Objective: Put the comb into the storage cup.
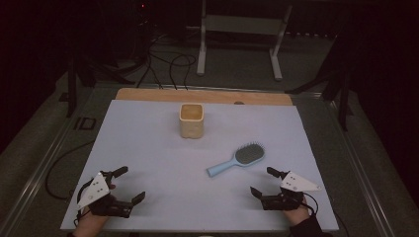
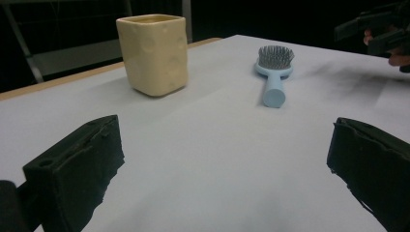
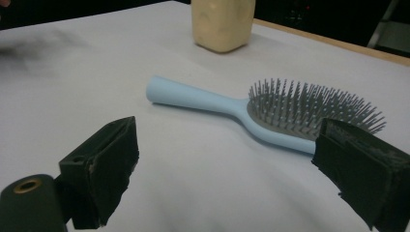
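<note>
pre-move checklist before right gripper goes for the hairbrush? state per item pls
1. Right gripper jaws open, nothing between them: ok.
2. Left gripper open and apart from the brush: ok.
3. Hairbrush lies flat on the white mat, bristles up, handle free to grasp: ok.
4. Path from right gripper to the brush free of other things: ok.
5. Yellow cup upright, standing apart from the brush: ok.
6. Cup empty inside: cannot tell, interior too dim.
</note>
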The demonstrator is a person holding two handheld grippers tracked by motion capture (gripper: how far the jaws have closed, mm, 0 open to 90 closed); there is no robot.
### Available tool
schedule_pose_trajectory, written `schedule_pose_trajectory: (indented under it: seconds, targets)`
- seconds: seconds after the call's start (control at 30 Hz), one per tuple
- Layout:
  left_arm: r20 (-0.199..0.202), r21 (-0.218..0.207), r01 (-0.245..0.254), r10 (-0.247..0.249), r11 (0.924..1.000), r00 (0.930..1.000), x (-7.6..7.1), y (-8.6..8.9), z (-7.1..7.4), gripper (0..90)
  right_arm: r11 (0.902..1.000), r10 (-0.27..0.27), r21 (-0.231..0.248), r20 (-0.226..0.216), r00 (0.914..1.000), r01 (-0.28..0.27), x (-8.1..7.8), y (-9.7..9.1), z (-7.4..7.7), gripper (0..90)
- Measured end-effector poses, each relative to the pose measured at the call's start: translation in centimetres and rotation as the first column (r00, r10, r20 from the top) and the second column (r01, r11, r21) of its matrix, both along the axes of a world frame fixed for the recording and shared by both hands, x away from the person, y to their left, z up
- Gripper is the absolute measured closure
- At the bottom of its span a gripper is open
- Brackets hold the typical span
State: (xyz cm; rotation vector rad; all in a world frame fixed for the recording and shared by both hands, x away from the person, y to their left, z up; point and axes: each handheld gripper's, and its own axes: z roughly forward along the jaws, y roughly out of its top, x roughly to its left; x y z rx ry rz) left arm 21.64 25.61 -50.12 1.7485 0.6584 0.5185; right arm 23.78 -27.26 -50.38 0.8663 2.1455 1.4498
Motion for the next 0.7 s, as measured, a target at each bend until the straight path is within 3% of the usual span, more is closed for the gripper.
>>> schedule_pose_trajectory:
  seconds: [0.17,0.5,0.57,0.7]
  targets:
    - [0.000,0.001,0.000,0.000,1.0000,1.0000,-0.1,0.0,0.0,0.0,0.9999,0.014,0.005,-0.004,0.9999,-0.014,0.0,0.1,0.0,8.6]
    - [-0.002,-0.001,0.003,-0.003,1.0000,1.0000,-0.1,0.1,0.0,0.0,0.9988,0.029,-0.040,0.003,0.9996,-0.029,-0.2,0.7,0.1,8.6]
    - [0.010,0.015,-0.015,0.015,0.9998,0.9998,-0.2,0.0,0.0,0.0,0.9984,0.027,-0.049,0.016,0.9995,-0.026,-0.3,0.9,0.3,8.6]
    - [-0.001,-0.004,-0.007,0.007,1.0000,1.0000,-0.1,0.1,0.0,0.0,0.9971,0.031,-0.069,0.005,0.9995,-0.031,-0.4,1.1,0.5,8.6]
